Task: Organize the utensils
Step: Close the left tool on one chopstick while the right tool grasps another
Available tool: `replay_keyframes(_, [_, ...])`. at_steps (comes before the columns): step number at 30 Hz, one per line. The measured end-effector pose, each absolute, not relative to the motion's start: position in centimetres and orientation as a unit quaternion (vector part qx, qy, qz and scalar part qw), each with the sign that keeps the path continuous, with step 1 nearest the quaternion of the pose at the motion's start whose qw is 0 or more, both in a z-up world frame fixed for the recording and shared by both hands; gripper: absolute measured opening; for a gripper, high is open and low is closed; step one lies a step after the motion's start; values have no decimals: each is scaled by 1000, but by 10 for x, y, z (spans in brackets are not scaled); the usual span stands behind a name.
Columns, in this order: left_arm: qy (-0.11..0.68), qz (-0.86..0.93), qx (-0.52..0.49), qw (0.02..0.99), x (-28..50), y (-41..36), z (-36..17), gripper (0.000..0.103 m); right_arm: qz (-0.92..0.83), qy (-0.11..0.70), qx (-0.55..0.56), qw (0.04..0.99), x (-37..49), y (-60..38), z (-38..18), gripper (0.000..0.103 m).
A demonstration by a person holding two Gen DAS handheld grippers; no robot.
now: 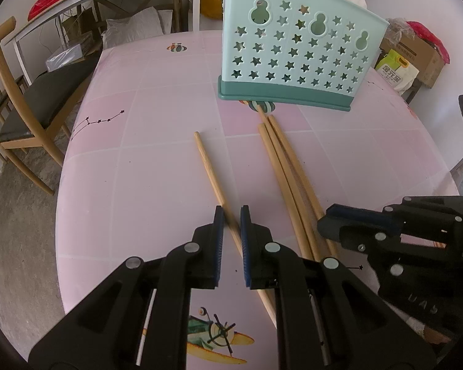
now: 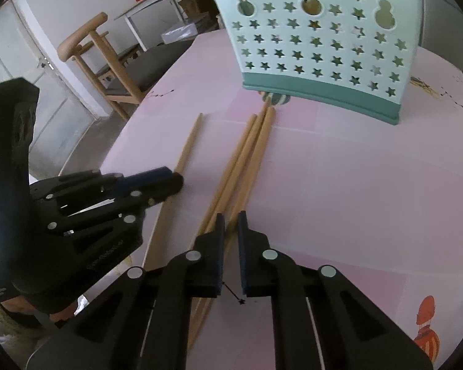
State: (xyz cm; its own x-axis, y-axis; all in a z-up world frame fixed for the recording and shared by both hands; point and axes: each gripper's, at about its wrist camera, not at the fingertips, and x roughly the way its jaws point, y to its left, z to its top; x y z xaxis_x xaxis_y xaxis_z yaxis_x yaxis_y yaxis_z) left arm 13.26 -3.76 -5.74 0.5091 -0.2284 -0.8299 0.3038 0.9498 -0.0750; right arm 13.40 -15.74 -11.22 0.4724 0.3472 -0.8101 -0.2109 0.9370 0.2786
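On the pink surface (image 1: 157, 160), four wooden chopsticks are lying with their long axes running from the grippers toward the mint-green utensil holder (image 1: 296, 52), which is standing upright at the far side. The single chopstick (image 1: 211, 172) is lying apart on the left, and the left gripper (image 1: 231, 212) is holding it between narrow fingers. The bundle of three chopsticks (image 1: 285, 169) is lying beside it, far ends near the holder's base. The right gripper (image 2: 230, 219) is pinching one chopstick of this bundle, its fingers almost closed. The left view is showing two stick ends rising from the holder; the right view is cutting them off.
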Motion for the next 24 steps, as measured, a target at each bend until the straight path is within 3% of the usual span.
replay_keyframes(24, [477, -141, 39, 867, 132, -34, -57, 6, 88, 501, 100, 855, 114, -225, -113, 7])
